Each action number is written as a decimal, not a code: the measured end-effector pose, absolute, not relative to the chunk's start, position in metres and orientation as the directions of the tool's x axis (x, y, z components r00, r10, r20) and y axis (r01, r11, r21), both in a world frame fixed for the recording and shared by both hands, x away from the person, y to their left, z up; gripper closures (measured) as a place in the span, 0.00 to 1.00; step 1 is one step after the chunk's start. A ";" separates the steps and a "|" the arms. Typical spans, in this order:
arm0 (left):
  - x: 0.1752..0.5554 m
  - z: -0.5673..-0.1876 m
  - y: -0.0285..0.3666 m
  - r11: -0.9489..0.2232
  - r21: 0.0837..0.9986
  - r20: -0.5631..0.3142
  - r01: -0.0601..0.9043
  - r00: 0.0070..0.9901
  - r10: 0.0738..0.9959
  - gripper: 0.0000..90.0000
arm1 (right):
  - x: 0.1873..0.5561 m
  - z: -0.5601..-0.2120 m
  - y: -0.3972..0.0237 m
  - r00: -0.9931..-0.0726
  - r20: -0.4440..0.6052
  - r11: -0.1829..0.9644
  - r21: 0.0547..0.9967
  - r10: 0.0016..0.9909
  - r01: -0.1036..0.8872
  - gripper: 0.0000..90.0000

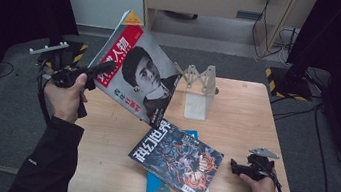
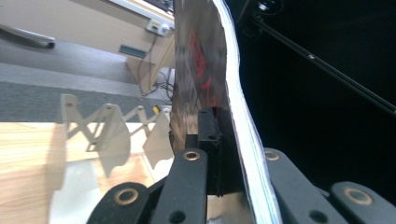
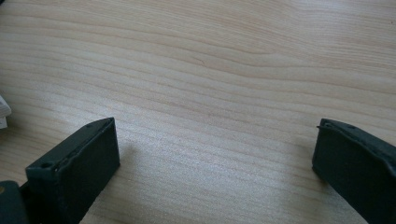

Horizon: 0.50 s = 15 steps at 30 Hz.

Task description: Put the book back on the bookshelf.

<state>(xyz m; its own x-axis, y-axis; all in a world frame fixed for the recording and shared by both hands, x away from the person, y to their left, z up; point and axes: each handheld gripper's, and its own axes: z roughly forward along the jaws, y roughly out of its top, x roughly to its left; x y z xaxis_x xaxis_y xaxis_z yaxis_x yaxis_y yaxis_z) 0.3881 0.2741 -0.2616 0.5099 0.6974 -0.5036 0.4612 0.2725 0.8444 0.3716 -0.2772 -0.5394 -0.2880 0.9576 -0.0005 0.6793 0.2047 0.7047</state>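
Note:
A red-and-white magazine (image 1: pixel 139 71) with a portrait on its cover hangs tilted in the air over the left side of the wooden table (image 1: pixel 245 121). My left gripper (image 1: pixel 102 69) is shut on its left edge. In the left gripper view the magazine (image 2: pixel 219 79) stands on edge between the black jaws, with the left gripper (image 2: pixel 223 126) pressing on it. My right gripper (image 1: pixel 233 166) rests on the table near the front right, and in its own view the right gripper (image 3: pixel 215 140) stands open over bare wood.
A dark illustrated magazine (image 1: pixel 177 160) lies on a blue book (image 1: pixel 160 191) at the front middle. A pale folding book stand (image 1: pixel 199 87) sits at the back middle, and the stand (image 2: pixel 109 135) is seen beyond the left jaws. A cabinet and cables lie behind the table.

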 end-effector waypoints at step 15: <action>0.394 -0.256 0.303 0.311 0.847 -0.500 0.432 0.445 0.743 0.96 | 0.372 -0.540 -0.277 -0.283 -0.002 0.201 0.707 0.959 0.678 0.01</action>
